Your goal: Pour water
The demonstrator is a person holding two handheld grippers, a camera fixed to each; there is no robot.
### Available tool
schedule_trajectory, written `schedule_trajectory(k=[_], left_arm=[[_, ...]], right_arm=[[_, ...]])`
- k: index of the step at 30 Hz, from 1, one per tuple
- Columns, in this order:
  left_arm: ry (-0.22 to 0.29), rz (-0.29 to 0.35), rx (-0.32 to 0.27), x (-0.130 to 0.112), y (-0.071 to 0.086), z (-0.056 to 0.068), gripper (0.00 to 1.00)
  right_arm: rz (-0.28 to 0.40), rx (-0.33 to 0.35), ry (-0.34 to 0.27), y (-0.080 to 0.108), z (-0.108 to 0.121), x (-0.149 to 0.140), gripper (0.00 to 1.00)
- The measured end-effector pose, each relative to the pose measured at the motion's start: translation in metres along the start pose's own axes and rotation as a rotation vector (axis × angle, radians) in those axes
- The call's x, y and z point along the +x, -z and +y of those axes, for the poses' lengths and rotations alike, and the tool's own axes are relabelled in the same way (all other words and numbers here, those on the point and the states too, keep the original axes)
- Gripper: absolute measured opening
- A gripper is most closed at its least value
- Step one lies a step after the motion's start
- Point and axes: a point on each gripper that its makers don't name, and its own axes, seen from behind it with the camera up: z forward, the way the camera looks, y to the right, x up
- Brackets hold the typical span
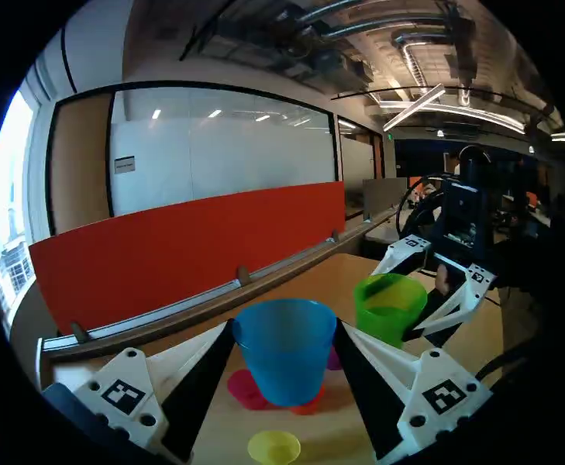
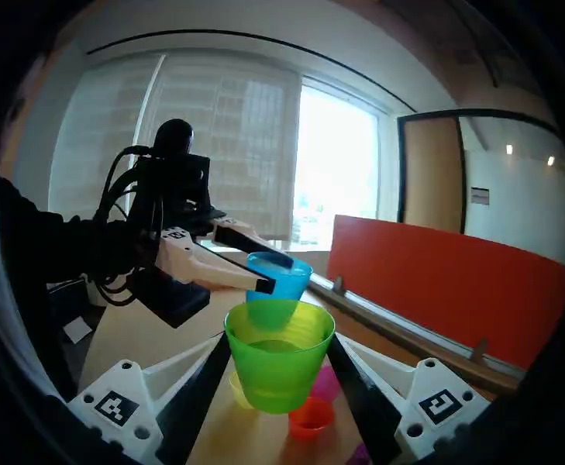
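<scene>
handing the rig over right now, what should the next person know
Left gripper: shut on the blue cup, upright above the table.
Right gripper: shut on the green cup, upright, apparently part full of liquid.
Done: both cups are gripped and held close together.
Left: the pour; neither cup is tilted. Probably green into blue.
Mind the small yellow cup and pink cup below.

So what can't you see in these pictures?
- Left gripper view: whether there is water inside the blue plastic cup. Its own wall hides the inside.
- Left gripper view: the small yellow plastic cup is cut off by the bottom edge.
- Right gripper view: the green see-through plastic cup partly covers a small pink cup, so its shape is unclear.
</scene>
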Motion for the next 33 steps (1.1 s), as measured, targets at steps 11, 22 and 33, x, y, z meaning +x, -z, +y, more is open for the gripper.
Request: schedule_trajectory(k=[11, 22, 33], left_arm=[[-0.04, -0.053, -0.029, -0.03, 0.004, 0.017, 0.89], [-0.013, -0.073, -0.054, -0.05, 0.005, 0.027, 0.89], [-0.055, -0.118, -0.082, -0.077, 0.004, 0.046, 0.89]], right_arm=[[-0.048, 0.005, 0.005, 0.009, 0.0, -0.013, 0.9], [-0.103, 0.017, 0.005, 0.017, -0.002, -0.032, 0.9], [-0.148, 0.025, -0.006, 0.025, -0.004, -0.051, 0.9]])
